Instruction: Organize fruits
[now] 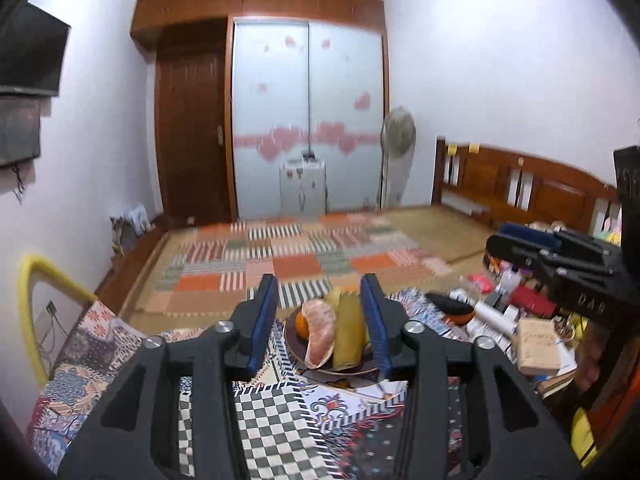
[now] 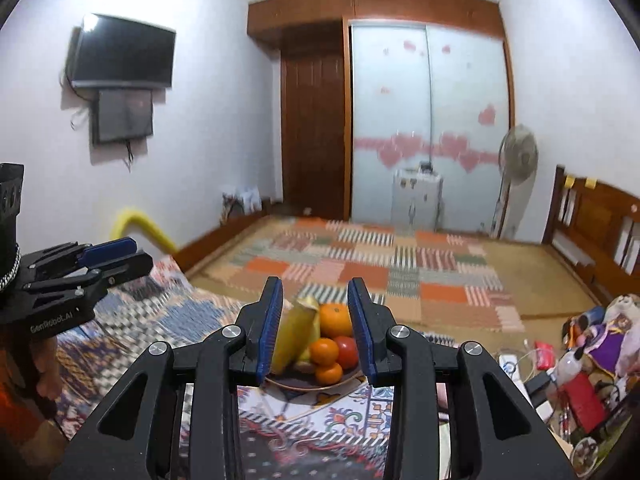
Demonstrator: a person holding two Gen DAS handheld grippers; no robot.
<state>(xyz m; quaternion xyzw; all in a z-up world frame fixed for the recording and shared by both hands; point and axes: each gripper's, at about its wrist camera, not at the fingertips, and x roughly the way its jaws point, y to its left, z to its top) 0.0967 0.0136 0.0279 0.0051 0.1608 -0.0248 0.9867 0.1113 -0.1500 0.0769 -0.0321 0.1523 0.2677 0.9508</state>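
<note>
A: State of the left tongs point(image 1: 324, 296) and right tongs point(image 2: 314, 300)?

B: Both released; nothing is between the blue pads, and both hang above the patterned cloth point(image 1: 276, 412).

A: Fruit location?

B: On the dark plate point(image 2: 280, 383) on that cloth: bananas point(image 2: 294, 332), oranges point(image 2: 336, 320), a tomato point(image 2: 347, 350) and a peeled pomelo segment point(image 1: 320, 332), touching one another.

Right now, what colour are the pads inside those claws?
Blue, set on black fingers; the right wrist view shows them best.
</note>
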